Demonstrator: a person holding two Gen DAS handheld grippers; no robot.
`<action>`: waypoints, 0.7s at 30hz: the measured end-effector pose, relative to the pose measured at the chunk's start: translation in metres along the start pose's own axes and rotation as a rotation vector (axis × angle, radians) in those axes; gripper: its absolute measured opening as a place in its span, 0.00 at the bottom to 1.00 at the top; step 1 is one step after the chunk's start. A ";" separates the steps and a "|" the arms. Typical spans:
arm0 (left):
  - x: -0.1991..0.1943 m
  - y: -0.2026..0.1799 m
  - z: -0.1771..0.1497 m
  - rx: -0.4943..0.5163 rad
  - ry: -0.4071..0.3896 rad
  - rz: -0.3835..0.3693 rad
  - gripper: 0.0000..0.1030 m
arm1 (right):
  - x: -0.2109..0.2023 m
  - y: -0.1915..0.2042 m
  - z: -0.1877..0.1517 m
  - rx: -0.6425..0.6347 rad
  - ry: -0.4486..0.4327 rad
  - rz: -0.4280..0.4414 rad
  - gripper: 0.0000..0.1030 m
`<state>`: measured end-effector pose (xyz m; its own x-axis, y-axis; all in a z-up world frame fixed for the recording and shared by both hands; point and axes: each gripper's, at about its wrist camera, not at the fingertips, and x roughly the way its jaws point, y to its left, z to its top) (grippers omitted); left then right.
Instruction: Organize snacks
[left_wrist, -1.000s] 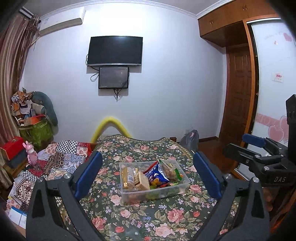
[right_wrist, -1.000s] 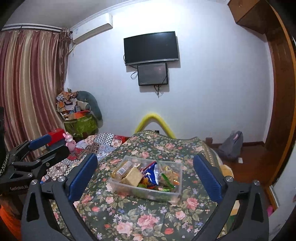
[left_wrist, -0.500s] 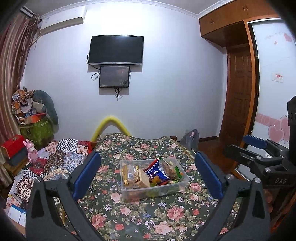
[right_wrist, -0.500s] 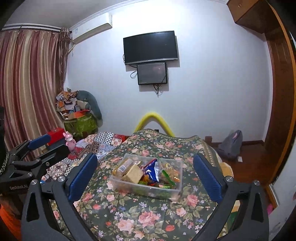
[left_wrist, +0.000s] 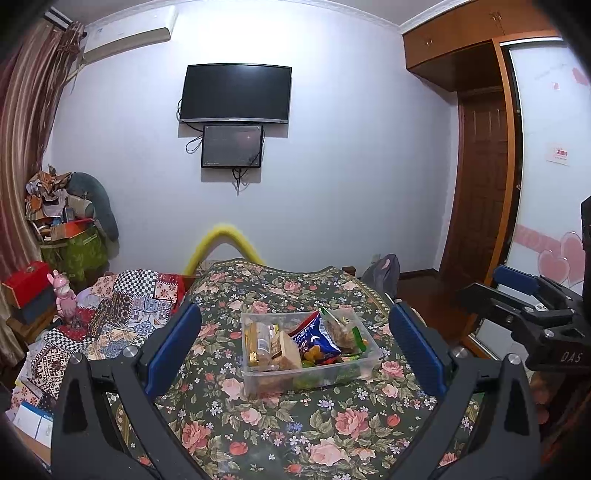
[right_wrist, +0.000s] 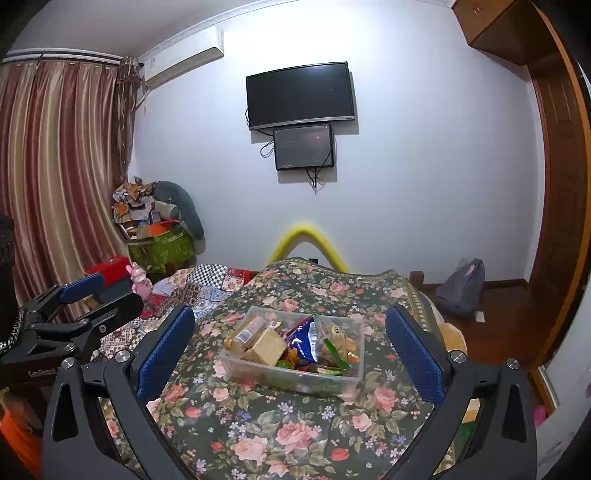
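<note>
A clear plastic box (left_wrist: 364, 363) of snacks sits on a floral tablecloth (left_wrist: 295, 435). In it are a blue bag (left_wrist: 314, 338), a tan packet (left_wrist: 284, 354) and gold-wrapped biscuits (left_wrist: 256, 341). The box also shows in the right wrist view (right_wrist: 258, 374), with the blue bag (right_wrist: 301, 341) in it. My left gripper (left_wrist: 295, 350) is open and empty, hanging above and short of the box. My right gripper (right_wrist: 290, 350) is open and empty, likewise short of the box. Each gripper shows at the edge of the other's view.
A patchwork cloth (left_wrist: 122, 314) lies left of the table. A pink toy (left_wrist: 64, 299) and a red box (left_wrist: 27, 282) stand further left. A grey backpack (right_wrist: 461, 286) lies on the floor at right. A wooden door (left_wrist: 476, 184) is at right.
Both grippers have moved slightly; the box sits a little lower and nearer in both views. Both stay open and empty.
</note>
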<state>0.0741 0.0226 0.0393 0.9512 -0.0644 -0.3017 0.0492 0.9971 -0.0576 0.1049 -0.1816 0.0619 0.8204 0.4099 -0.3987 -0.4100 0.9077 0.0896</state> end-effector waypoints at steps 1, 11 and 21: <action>0.000 0.000 0.000 0.001 0.000 0.000 1.00 | 0.000 0.000 0.000 0.000 0.000 0.000 1.00; 0.002 -0.002 0.000 0.000 0.005 -0.005 1.00 | 0.000 -0.001 0.000 0.002 -0.001 0.001 1.00; 0.003 -0.004 0.001 0.007 0.007 -0.008 1.00 | 0.000 -0.001 0.001 0.004 -0.003 -0.003 1.00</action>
<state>0.0774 0.0185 0.0390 0.9486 -0.0725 -0.3081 0.0587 0.9968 -0.0538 0.1055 -0.1823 0.0627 0.8227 0.4071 -0.3966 -0.4057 0.9094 0.0918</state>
